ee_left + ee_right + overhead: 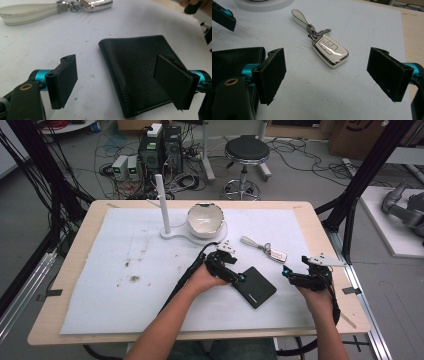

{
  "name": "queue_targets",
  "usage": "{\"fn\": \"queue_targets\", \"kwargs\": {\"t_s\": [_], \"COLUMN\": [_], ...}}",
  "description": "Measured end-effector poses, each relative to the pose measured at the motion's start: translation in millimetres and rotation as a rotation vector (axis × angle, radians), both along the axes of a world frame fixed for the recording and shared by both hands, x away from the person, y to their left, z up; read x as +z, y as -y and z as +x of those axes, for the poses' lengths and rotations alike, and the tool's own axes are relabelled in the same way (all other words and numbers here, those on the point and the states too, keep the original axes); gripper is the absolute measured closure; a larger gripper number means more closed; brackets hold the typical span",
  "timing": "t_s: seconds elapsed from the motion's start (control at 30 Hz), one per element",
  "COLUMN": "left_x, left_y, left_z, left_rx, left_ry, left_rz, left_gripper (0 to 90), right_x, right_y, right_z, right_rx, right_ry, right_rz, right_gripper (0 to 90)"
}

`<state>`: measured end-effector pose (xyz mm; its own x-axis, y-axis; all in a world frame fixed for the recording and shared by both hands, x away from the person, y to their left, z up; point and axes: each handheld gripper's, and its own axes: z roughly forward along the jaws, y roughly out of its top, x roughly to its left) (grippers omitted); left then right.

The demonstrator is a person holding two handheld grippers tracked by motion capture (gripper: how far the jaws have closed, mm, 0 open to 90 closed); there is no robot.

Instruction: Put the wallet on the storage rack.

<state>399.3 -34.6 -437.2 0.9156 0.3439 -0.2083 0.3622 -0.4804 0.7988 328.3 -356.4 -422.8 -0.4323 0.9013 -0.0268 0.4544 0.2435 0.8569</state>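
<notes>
A black leather wallet [255, 286] lies flat on the white mat, closed. My left gripper [239, 276] stands open at the wallet's near-left edge; in the left gripper view the wallet [140, 72] sits partly between the wide-apart jaws, nothing clamped. A white car key fob [276, 254] with a white strap [248, 241] lies beyond the wallet. My right gripper [291, 276] is open to the wallet's right; in the right gripper view the fob [330, 51] lies ahead between its jaws, and the wallet [234, 62] is at the left.
A white stand with an upright post [162, 202] and a white bowl [204, 219] sits at the back of the mat [125, 270]. Dark smudges mark the mat's left half. The wooden table edge [345, 285] runs close on the right.
</notes>
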Motion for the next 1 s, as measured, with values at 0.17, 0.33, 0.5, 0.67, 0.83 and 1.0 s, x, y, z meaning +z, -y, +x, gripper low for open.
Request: {"fn": "queue_targets", "kwargs": {"t_s": [0.17, 0.33, 0.5, 0.67, 0.83, 1.0], "left_x": [-6.6, -10.3, -9.9, -12.3, -9.3, -5.8], "left_y": [9.3, 12.3, 11.8, 10.6, 11.0, 12.4], "left_z": [2.2, 0.5, -1.8, -0.2, -2.7, -6.1], "left_rx": [-0.008, -0.014, -0.076, -0.075, -0.068, -0.052], "left_ry": [-0.015, -0.016, -0.052, -0.088, -0.083, -0.037], "left_rz": [0.051, 0.094, 0.071, 0.047, 0.05, 0.06], "left_gripper": [22.2, 29.2, 55.5, 57.5, 69.1, 79.2], "right_x": [0.3, 0.2, -0.4, 0.2, 0.8, 0.9], "right_y": [-0.3, -1.2, -1.0, -2.2, -4.8, -5.2], "right_z": [0.0, 0.4, 0.4, -0.6, -0.9, -0.6], "right_rx": [0.004, 0.008, 0.009, 0.009, 0.014, 0.018], "right_ry": [0.003, 0.003, 0.002, 0.004, 0.005, 0.014], "right_rz": [-0.005, -0.011, -0.019, -0.02, -0.026, -0.036], "right_gripper": [15.8, 15.8, 15.8, 15.8, 15.9, 15.8]}}
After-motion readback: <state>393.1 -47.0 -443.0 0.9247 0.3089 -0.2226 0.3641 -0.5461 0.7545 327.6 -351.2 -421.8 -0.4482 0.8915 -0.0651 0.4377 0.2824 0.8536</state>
